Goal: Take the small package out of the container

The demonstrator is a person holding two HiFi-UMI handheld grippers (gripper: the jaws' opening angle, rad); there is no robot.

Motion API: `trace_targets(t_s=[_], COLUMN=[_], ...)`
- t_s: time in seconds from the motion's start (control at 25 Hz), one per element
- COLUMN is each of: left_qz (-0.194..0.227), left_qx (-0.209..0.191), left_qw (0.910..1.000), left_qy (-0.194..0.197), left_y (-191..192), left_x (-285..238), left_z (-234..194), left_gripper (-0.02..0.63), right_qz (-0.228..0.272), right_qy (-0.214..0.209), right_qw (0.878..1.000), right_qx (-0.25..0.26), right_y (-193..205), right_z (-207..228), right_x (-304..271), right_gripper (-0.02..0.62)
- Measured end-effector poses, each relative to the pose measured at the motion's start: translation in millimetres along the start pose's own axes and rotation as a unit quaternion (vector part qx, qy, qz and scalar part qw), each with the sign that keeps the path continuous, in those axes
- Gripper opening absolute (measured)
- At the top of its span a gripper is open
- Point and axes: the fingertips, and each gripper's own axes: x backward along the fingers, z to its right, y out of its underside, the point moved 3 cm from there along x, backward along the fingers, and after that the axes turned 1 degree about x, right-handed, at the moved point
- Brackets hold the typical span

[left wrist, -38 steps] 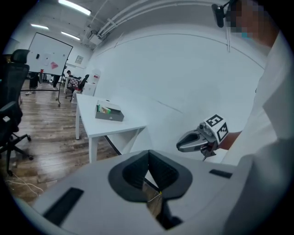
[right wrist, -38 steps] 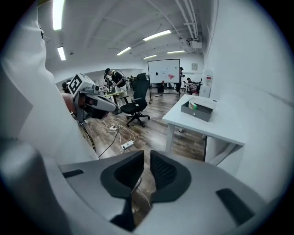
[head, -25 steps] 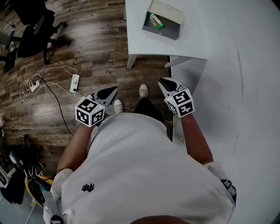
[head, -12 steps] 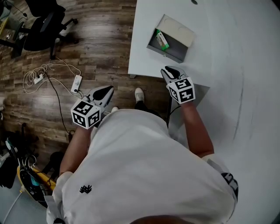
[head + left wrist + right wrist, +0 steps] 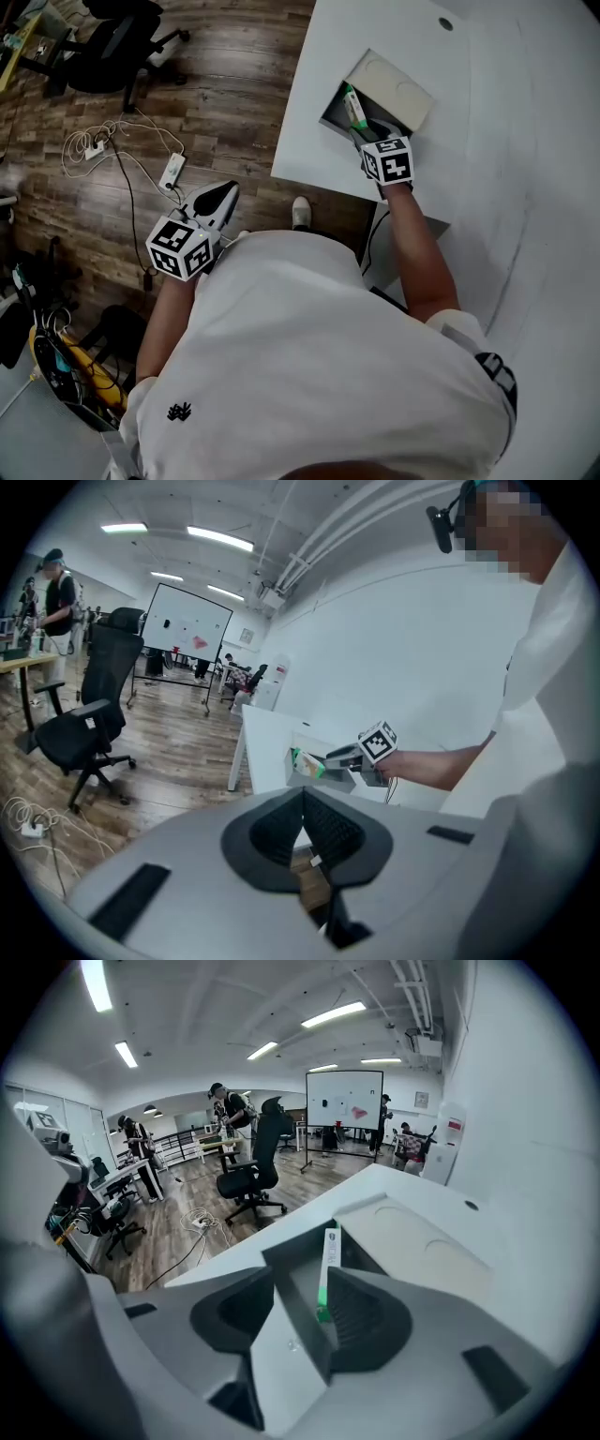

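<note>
A grey container [image 5: 330,114] with its beige lid [image 5: 392,86] swung back sits near the edge of the white table [image 5: 469,159]. A small green and white package [image 5: 353,110] stands on edge inside it. My right gripper [image 5: 364,127] reaches into the container. Its jaws are opening, and the package [image 5: 328,1258] stands between them without the pads visibly pressing on it. My left gripper [image 5: 225,192] hangs shut and empty over the wooden floor, away from the table. From the left gripper view, the package [image 5: 306,761] sticks up just ahead of the right gripper [image 5: 339,757].
A black office chair [image 5: 122,42] stands at the far left. White cables and a power strip [image 5: 172,171] lie on the wooden floor. People, desks, a chair [image 5: 246,1174] and a whiteboard [image 5: 344,1101] fill the far room.
My right gripper has moved forward from above the floor onto the table and into the container, around the package. The left gripper has stayed about where it was.
</note>
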Motion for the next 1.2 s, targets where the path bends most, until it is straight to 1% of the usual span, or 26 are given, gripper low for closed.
trace_targets(t_s=[0.12, 0.28, 0.48, 0.56, 0.64, 0.76, 0.92, 1.04, 1.2], left_qz=[0.003, 0.004, 0.002, 0.001, 0.003, 0.006, 0.008, 0.007, 0.007], left_qx=[0.013, 0.023, 0.030, 0.029, 0.029, 0.028, 0.025, 0.024, 0.020], left_qw=[0.9996, 0.9985, 0.9973, 0.9972, 0.9972, 0.9972, 0.9974, 0.9976, 0.9983], left_qy=[-0.023, -0.050, -0.067, -0.069, -0.069, -0.069, -0.067, -0.065, -0.054], left_y=[-3, -1, 2, 0, -1, -4, -3, 1, 5], left_x=[1, 4, 1, 0, -1, 3, 7, 13, 14], left_z=[-3, -5, -7, -8, -8, -8, -10, -13, -16], left_gripper=[0.006, 0.006, 0.006, 0.006, 0.006, 0.006, 0.006, 0.006, 0.006], right_qz=[-0.018, -0.030, -0.045, -0.047, -0.045, -0.043, -0.042, -0.037, -0.028], right_qy=[-0.004, -0.010, -0.025, -0.024, -0.018, -0.008, 0.005, 0.008, 0.017], right_qw=[1.000, 1.000, 0.999, 0.999, 0.999, 0.999, 0.999, 0.999, 0.999], right_qx=[0.001, 0.000, -0.001, -0.001, -0.005, -0.008, -0.009, -0.011, -0.003], right_y=[2, 6, 12, 14, 14, 14, 15, 13, 7], right_z=[13, 23, 26, 28, 31, 33, 37, 37, 35], right_x=[-22, -44, -65, -70, -72, -70, -68, -64, -51], right_gripper=[0.186, 0.190, 0.190, 0.184, 0.142, 0.104, 0.095, 0.094, 0.092])
